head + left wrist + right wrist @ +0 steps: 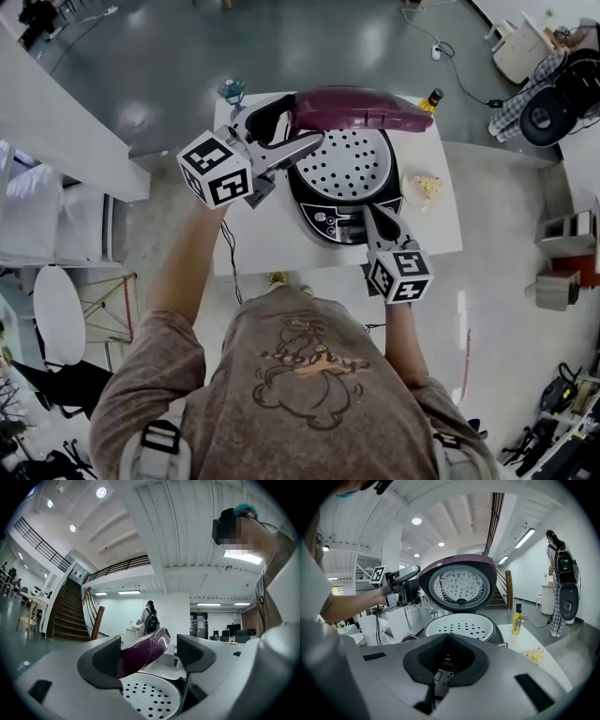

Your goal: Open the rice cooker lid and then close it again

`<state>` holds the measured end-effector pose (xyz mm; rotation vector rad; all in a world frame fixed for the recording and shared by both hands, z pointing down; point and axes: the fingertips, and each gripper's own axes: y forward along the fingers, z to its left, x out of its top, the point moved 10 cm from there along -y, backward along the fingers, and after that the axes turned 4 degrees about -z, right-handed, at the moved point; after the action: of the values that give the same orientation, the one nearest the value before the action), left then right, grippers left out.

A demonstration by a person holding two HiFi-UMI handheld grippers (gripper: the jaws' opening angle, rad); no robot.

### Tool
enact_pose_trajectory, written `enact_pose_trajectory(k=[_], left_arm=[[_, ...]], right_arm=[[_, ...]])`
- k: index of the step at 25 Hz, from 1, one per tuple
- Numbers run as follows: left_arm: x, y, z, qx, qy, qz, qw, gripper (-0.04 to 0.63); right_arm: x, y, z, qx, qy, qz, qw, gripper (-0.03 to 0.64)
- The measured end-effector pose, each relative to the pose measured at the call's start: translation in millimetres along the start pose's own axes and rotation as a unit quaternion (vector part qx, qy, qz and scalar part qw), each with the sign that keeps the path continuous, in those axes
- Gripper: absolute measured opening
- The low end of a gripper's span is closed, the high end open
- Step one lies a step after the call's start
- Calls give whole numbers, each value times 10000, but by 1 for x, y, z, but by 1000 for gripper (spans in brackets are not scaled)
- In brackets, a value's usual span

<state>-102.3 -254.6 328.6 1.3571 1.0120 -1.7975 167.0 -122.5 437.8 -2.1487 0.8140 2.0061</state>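
On the white worktop (441,169), the rice cooker (328,217) stands with its maroon lid (361,108) raised and tilted back, the perforated white tray (352,164) exposed. My left hand-held gripper (302,122) has its jaws apart, with the lid's edge in the gap between them and no firm grip. My right hand-held gripper (373,214) is closed on nothing, tips at the cooker's front panel. Opening looks done; closing is the step in hand. Judged best: bear on the lid's outer shell near its free edge, swing it down along the hinge arc, and steady the body from the front until the latch catches. Nearby: a yellow bottle (431,97) just behind the lid and a pale food item (424,186) beside the cooker. Neither lies in the lid's path, though my right tips near the front rim could
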Motion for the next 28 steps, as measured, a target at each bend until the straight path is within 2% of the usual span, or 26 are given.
enact_pose_trajectory(k=[19,28], left_arm=[[-54,-28,-37,104,-529,341,9980,365],[-72,-33,-45,129,-637,536,9964,365]], right_arm=[[1,-6,2,62,89,-77,9999,5],[32,-21,0,62,-83,-433,9990,5]])
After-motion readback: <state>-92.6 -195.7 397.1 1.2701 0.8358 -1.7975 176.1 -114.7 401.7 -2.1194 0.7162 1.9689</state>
